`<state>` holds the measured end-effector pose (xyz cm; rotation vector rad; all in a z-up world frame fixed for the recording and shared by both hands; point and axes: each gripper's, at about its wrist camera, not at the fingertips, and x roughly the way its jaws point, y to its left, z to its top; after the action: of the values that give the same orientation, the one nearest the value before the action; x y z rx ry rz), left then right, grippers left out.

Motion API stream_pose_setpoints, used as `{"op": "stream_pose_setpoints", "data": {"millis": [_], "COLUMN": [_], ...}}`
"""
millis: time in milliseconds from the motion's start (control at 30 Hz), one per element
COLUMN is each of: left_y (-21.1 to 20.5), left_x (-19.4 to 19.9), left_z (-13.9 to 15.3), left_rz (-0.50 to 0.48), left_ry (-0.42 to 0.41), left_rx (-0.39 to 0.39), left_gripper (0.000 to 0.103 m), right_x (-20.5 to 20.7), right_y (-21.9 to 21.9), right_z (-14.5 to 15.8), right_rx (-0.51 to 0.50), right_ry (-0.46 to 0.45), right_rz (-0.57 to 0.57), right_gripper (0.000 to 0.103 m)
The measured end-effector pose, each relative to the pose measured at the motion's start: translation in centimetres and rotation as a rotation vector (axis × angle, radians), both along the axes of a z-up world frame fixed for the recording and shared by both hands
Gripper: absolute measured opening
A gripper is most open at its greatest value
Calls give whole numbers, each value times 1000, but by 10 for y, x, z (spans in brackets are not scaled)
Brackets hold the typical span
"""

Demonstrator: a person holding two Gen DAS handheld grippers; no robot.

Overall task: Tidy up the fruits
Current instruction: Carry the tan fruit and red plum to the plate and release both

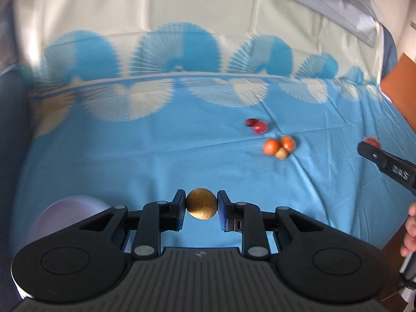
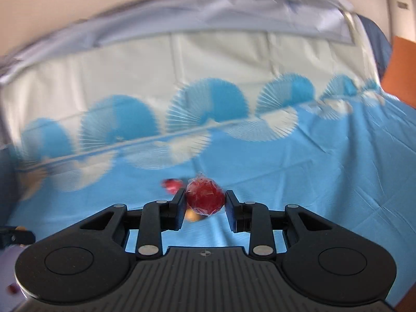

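My left gripper (image 1: pixel 201 206) is shut on a round brown-gold fruit (image 1: pixel 201 203), held above the blue cloth. On the cloth ahead to the right lie two red fruits (image 1: pixel 257 125), two orange fruits (image 1: pixel 279 144) and a small tan fruit (image 1: pixel 281 153). My right gripper (image 2: pixel 205 202) is shut on a red plastic-wrapped fruit (image 2: pixel 205 197); it also shows in the left wrist view (image 1: pixel 369 147) at the right edge, with the red fruit (image 1: pixel 372 141). Another red fruit (image 2: pixel 172 185) and a tan fruit (image 2: pixel 192 215) lie behind it.
A pale lilac bowl (image 1: pixel 67 215) sits low left of my left gripper; its rim also shows in the right wrist view (image 2: pixel 10 267). A blue and white patterned cloth (image 1: pixel 156 143) covers the table. An orange-brown surface (image 1: pixel 401 85) is at the right.
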<state>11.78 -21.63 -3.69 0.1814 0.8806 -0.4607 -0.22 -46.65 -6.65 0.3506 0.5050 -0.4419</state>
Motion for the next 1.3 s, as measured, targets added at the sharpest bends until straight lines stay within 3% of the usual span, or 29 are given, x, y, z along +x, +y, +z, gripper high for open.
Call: {"op": "stream_pose_setpoints", "data": {"millis": [300, 633, 900, 1300], "left_y": [126, 204, 223, 234], "left_x": [-91, -161, -176, -163], "left_z": [33, 41, 46, 39], "left_rz": [167, 271, 288, 297], "left_ry": [3, 13, -13, 4], "left_rx": [24, -28, -80, -97], "left_gripper": [28, 28, 28, 28], "right_x": [-60, -100, -106, -96], "right_y": [141, 257, 281, 288], "right_z": [53, 60, 69, 64], "right_rx": [40, 31, -48, -81], "right_ry": [-2, 71, 86, 114], "right_rz": [277, 515, 561, 560], "right_gripper": [33, 33, 33, 33]}}
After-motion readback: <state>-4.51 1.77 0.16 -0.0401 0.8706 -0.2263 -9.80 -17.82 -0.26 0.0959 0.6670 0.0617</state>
